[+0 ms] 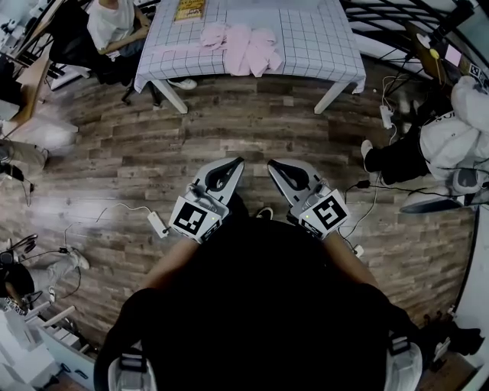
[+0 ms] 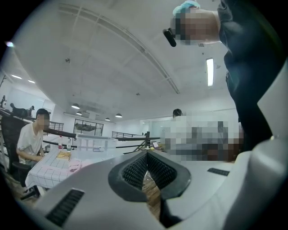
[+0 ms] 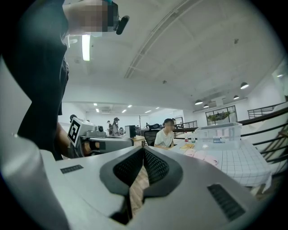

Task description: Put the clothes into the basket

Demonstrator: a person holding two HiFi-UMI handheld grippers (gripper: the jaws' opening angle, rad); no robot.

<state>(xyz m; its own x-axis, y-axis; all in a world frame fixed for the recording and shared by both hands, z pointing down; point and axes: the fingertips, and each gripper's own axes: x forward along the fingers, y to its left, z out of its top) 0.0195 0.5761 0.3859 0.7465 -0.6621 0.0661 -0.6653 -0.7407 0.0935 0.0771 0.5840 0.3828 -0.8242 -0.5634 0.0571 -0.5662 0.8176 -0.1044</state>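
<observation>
Several pink clothes (image 1: 241, 47) lie in a heap on the table with the checked cloth (image 1: 321, 38), far ahead of me. They also show small in the left gripper view as pink clothes (image 2: 74, 166) and in the right gripper view as pink clothes (image 3: 200, 156). A clear plastic basket (image 2: 92, 143) stands on the same table, and the right gripper view shows the basket (image 3: 219, 134) behind the clothes. My left gripper (image 1: 238, 161) and right gripper (image 1: 272, 163) hang side by side close to my body over the wooden floor. Both are shut with nothing in them.
A person (image 1: 114, 23) sits at the table's left end, and another person (image 1: 451, 130) is low down at the right. A power strip (image 1: 158, 224) and cables lie on the floor. A yellow packet (image 1: 189, 9) rests on the table.
</observation>
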